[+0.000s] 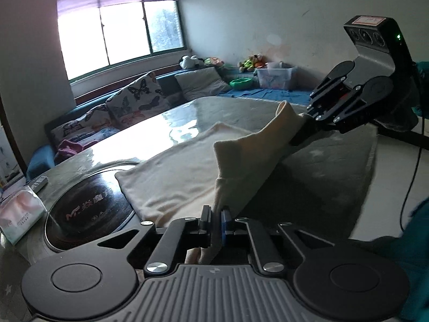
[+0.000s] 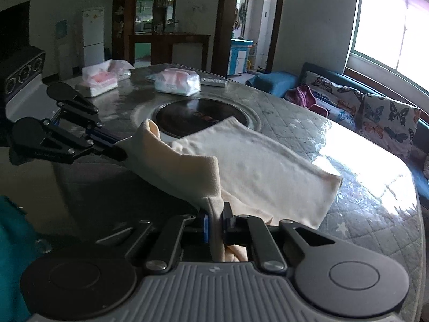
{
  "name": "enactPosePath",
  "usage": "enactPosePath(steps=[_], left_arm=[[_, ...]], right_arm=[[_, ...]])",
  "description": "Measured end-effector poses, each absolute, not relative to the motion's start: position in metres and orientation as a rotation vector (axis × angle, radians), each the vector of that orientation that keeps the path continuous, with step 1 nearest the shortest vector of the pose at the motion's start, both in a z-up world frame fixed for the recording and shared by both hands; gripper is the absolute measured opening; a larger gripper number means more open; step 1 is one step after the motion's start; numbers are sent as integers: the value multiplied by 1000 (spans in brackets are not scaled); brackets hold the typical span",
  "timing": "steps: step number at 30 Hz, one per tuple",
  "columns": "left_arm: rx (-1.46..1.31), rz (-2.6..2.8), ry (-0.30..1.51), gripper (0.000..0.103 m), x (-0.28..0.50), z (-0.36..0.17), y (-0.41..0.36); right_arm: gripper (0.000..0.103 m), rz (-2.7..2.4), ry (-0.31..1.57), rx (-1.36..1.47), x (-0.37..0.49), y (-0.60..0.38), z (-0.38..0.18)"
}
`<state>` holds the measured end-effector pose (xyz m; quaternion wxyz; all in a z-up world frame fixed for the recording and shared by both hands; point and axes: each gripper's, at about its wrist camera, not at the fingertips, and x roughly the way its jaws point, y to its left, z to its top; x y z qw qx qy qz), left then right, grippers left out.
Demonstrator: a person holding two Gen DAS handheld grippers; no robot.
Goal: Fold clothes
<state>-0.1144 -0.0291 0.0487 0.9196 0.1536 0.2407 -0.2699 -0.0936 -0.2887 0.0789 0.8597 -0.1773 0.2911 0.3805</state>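
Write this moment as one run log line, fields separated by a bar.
left gripper: shut on cream garment | right gripper: shut on cream garment | near edge lifted off table

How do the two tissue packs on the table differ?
In the right wrist view, the near tissue pack is sealed in clear plastic and lies low, close to the dark round inset. The far tissue pack sits taller, torn open on top, nearer the table edge. Both are white with pink.

cream garment (image 1: 187,166) on the table (image 1: 150,131), one edge pinched between left gripper (image 1: 214,221) and right gripper (image 1: 300,134)
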Motion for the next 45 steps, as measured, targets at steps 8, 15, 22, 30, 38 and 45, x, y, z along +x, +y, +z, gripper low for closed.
enactPosePath(steps=[8, 15, 22, 30, 38, 45], left_arm=[[283, -606, 531, 7, -152, 78, -29], [274, -579, 517, 6, -135, 79, -31], [253, -548, 518, 5, -106, 73, -27], [265, -495, 485, 5, -40, 75, -30], [273, -416, 555, 5, 41, 36, -49], [230, -334, 598, 14, 56, 19, -49]], right_arm=[[5, 829, 634, -361, -153, -306, 110], [4, 807, 650, -307, -145, -310, 110], [4, 779, 637, -293, -126, -308, 109], [4, 731, 606, -279, -63, -300, 111], [4, 622, 670, -224, 19, -294, 73], [11, 543, 750, -124, 41, -294, 28]])
